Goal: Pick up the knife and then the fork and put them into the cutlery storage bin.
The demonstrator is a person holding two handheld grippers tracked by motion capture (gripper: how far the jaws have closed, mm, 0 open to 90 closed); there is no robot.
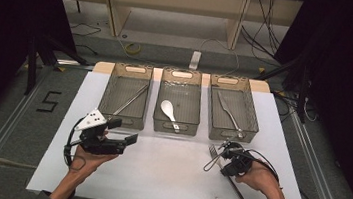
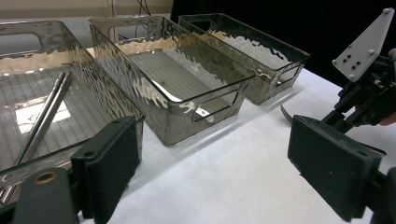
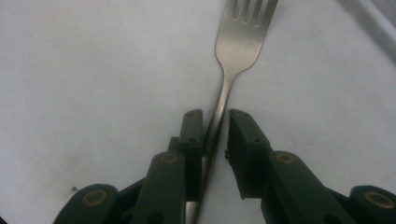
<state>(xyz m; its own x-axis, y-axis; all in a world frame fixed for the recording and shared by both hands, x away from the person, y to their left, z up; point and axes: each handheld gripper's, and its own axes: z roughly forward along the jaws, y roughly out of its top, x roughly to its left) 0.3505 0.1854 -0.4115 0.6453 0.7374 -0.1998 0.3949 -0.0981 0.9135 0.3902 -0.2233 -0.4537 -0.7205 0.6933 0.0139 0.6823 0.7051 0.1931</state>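
Your right gripper sits low over the fork on the white sheet, just in front of the right bin; jaws nearly closed around the handle, one pad touching, the other w/ a slim gap, so prob. not gripped yet; your left gripper rests wide open, holding nothing, near the left bin.

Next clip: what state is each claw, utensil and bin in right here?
left claw: open, empty.
right claw: open, narrowly straddling the fork handle.
fork: flat on the table, not clamped.
left bin: upright, holding chopsticks.
middle bin: upright, holding a white spoon.
right bin: upright, holding a knife.
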